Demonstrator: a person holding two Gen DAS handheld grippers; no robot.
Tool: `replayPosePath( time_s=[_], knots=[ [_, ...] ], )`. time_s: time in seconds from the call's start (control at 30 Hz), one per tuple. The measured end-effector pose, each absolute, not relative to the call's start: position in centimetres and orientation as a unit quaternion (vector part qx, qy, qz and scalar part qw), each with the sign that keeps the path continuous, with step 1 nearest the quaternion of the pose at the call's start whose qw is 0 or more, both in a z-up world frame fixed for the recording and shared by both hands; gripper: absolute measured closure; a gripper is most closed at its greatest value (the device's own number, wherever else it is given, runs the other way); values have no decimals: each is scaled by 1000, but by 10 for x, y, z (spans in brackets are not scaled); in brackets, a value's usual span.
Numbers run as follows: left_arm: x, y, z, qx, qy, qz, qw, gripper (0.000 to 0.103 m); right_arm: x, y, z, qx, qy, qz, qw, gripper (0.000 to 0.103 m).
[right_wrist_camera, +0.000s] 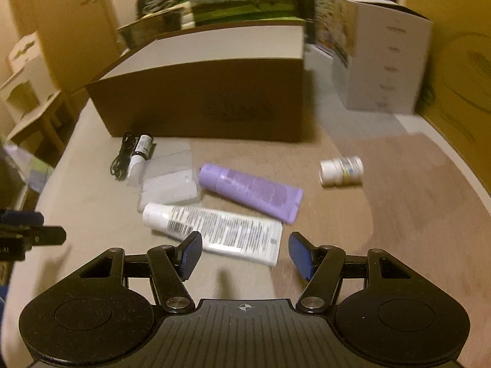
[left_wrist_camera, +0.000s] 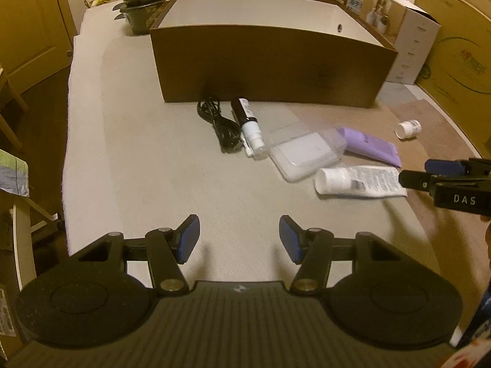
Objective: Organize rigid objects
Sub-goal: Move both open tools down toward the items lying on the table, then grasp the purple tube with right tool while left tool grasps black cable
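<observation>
grey table (left_wrist_camera: 153, 168), left hand-held gripper (left_wrist_camera: 239, 239) wide open, empty, right hand-held gripper (right_wrist_camera: 245, 253) wide open above white tube (right_wrist_camera: 214, 230)

The brown box (left_wrist_camera: 270, 64) shows only its near wall and white lining; its floor is hidden. The small white bottle (right_wrist_camera: 341, 171) is smeared by blur, its label unreadable. The print on the white tube (right_wrist_camera: 214, 231) is too small to read. The right gripper (left_wrist_camera: 414, 173) is cut off at the frame edge.
</observation>
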State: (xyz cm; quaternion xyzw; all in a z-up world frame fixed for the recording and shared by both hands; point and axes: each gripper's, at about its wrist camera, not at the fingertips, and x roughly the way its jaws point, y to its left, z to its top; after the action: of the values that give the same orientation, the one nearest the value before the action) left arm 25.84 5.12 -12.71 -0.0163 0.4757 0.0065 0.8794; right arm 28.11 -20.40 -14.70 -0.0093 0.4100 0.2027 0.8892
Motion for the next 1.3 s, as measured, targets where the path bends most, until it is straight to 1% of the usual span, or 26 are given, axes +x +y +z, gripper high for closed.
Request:
replayPosePath(
  time_s=[0.33,0.57,0.6,0.63,0.67,0.83,0.9,1.1,1.2,1.3],
  knots=[
    [285,64,-142,-19,471,19,882,48,328,-189,-166,-88,381,270,880,40],
    [297,71,-149,-19,467,26,884,48,350,-172,-181,-146,383,296,863,40],
    [298,72,-150,-19,466,26,884,48,353,-171,-183,-150,384,298,861,42],
    [300,73,-151,-18,465,26,885,48,355,-170,-185,-150,387,302,858,49],
    [301,74,-152,-18,464,26,885,48,356,-170,-185,-149,388,302,858,51],
    [309,76,-156,-17,462,26,886,48,363,-169,-184,-114,405,264,868,63],
    [312,77,-157,-18,460,25,888,48,368,-173,-182,-72,426,220,875,66],
    [325,79,-158,-24,454,21,890,48,371,-188,-178,54,462,123,876,67],
    [333,79,-156,-23,446,14,895,48,368,-198,-179,93,463,103,875,67],
    [345,78,-155,-29,439,9,898,48,367,-204,-180,108,462,104,874,67]
  ],
)
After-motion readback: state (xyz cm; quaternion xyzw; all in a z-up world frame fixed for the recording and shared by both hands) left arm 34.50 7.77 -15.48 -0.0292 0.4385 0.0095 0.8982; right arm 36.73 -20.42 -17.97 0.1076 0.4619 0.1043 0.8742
